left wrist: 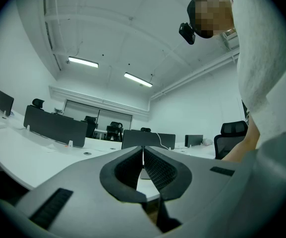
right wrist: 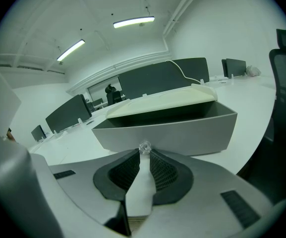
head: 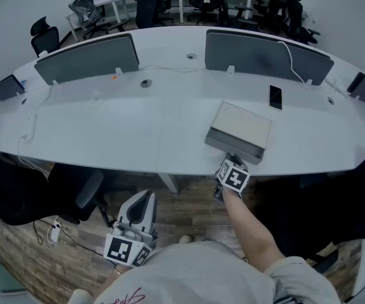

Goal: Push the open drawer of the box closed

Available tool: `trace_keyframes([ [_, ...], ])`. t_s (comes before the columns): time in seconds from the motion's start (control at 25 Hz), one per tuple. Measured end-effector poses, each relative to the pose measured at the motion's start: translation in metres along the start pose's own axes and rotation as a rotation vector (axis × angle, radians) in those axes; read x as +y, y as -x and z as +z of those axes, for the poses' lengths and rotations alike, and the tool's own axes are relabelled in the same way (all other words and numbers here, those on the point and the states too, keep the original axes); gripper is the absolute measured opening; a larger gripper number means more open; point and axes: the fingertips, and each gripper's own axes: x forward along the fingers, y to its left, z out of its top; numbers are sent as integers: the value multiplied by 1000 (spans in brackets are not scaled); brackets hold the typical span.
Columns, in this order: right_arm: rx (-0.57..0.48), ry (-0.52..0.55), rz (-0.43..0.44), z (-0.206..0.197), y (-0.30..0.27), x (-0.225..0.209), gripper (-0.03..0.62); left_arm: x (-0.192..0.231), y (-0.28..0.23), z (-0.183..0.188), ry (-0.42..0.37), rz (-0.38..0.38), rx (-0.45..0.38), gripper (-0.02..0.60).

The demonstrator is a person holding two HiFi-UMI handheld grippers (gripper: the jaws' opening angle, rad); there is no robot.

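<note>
My left tool (head: pixel 142 199) (left wrist: pixel 143 150) hangs low on the left, off the near edge of the counter (head: pixel 106 132) and over the wooden floor (head: pixel 188 201). Its jaws are pressed together with nothing between them. Beyond its tips the left gripper view shows the white counter running away to a dark divider panel (left wrist: pixel 58 127).

Right of centre on the counter, near its front edge, sits the box (head: pixel 241 124) (right wrist: pixel 162 100). It has a cream top. Its grey drawer (head: pixel 234 147) (right wrist: pixel 167 130) stands open, pulled out toward me, with a dark gap showing under the top.

My right tool (head: pixel 231 159) (right wrist: pixel 143 155) is at the middle of the drawer's front. Its jaws are drawn close together and their tips meet a small clear knob (right wrist: pixel 143 147) on that front. I cannot tell whether they pinch it or only rest against it.

Further right and behind the box, a dark phone (head: pixel 275 97) lies flat on the counter, apart from the box.
</note>
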Motion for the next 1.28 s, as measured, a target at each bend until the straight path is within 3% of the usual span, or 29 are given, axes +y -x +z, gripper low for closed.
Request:
trace_keyframes([
  [1.28, 17, -11, 10, 5, -4, -1, 71, -3, 0, 5, -9, 8, -18, 19],
])
